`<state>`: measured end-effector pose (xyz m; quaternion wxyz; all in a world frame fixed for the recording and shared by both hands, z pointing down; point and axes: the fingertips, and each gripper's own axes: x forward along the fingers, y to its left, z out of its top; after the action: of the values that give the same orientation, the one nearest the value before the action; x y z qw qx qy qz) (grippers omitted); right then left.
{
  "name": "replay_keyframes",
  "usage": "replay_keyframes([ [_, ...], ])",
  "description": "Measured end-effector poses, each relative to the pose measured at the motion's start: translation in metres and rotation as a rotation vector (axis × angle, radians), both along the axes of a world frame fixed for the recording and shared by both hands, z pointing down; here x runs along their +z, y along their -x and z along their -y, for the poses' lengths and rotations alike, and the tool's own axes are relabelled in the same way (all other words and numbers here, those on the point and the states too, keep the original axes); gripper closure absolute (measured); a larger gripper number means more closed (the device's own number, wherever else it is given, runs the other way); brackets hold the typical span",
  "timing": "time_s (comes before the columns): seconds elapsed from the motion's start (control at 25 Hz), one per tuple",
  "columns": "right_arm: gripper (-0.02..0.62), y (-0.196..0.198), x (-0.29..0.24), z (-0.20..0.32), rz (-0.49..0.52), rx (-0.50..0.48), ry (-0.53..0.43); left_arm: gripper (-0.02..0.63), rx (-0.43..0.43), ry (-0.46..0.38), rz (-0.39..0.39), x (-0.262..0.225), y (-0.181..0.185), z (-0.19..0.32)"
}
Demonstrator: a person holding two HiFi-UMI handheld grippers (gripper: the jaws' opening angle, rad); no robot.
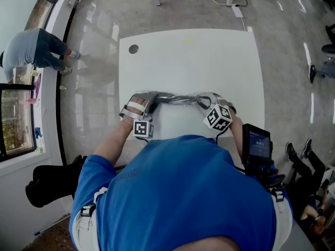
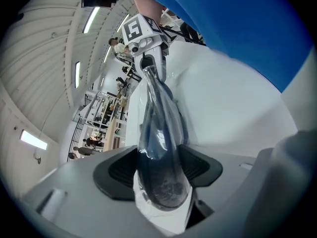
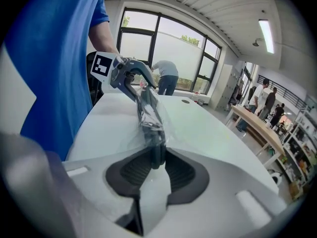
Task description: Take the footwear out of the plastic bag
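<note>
A clear plastic bag (image 1: 178, 99) with dark footwear inside is stretched between my two grippers over the near part of the white table (image 1: 193, 61). My left gripper (image 1: 149, 104) is shut on one end: in the left gripper view the dark footwear (image 2: 161, 133), wrapped in plastic, is squeezed between the pads of the left gripper (image 2: 161, 170). My right gripper (image 1: 204, 103) holds the other end. In the right gripper view, the right gripper (image 3: 157, 165) is shut on a narrow dark edge of the bagged footwear (image 3: 148, 115), and the left gripper (image 3: 130, 78) shows beyond it.
A round hole (image 1: 133, 49) sits at the table's far left corner. A person (image 1: 31, 48) bends by the window at the left. A black device with a screen (image 1: 256, 145) is at my right side, and a black seat (image 1: 52, 182) at my left.
</note>
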<state>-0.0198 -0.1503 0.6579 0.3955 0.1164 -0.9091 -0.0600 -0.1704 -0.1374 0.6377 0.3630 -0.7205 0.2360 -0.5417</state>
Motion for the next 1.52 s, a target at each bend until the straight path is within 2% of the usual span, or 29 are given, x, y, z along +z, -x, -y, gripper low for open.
replay_keyframes([
  [0.28, 0.514, -0.034, 0.010, 0.005, -0.063, 0.039, -0.018, 0.379, -0.004, 0.015, -0.006, 0.003, 0.009, 0.008],
  [0.56, 0.483, -0.032, 0.008, 0.007, -0.112, 0.017, -0.051, 0.401, -0.007, 0.022, 0.005, 0.007, 0.008, 0.016],
  [0.68, 0.452, -0.025, 0.004, 0.007, -0.141, -0.020, -0.093, 0.404, -0.009, 0.032, 0.002, 0.008, 0.008, 0.016],
  [1.0, 0.451, -0.009, 0.009, 0.011, -0.245, -0.076, -0.215, 0.411, -0.007, 0.043, -0.010, 0.005, -0.003, 0.017],
  [1.16, 0.505, -0.011, 0.009, 0.018, -0.301, -0.068, -0.284, 0.419, -0.010, 0.052, -0.011, 0.004, -0.003, 0.017],
  [1.4, 0.517, -0.033, 0.010, 0.021, -0.328, -0.025, -0.236, 0.461, -0.042, 0.041, -0.016, 0.002, 0.016, 0.028],
  [1.52, 0.518, -0.049, 0.014, 0.019, -0.327, 0.008, -0.185, 0.514, -0.044, 0.038, -0.028, 0.001, 0.018, 0.031],
])
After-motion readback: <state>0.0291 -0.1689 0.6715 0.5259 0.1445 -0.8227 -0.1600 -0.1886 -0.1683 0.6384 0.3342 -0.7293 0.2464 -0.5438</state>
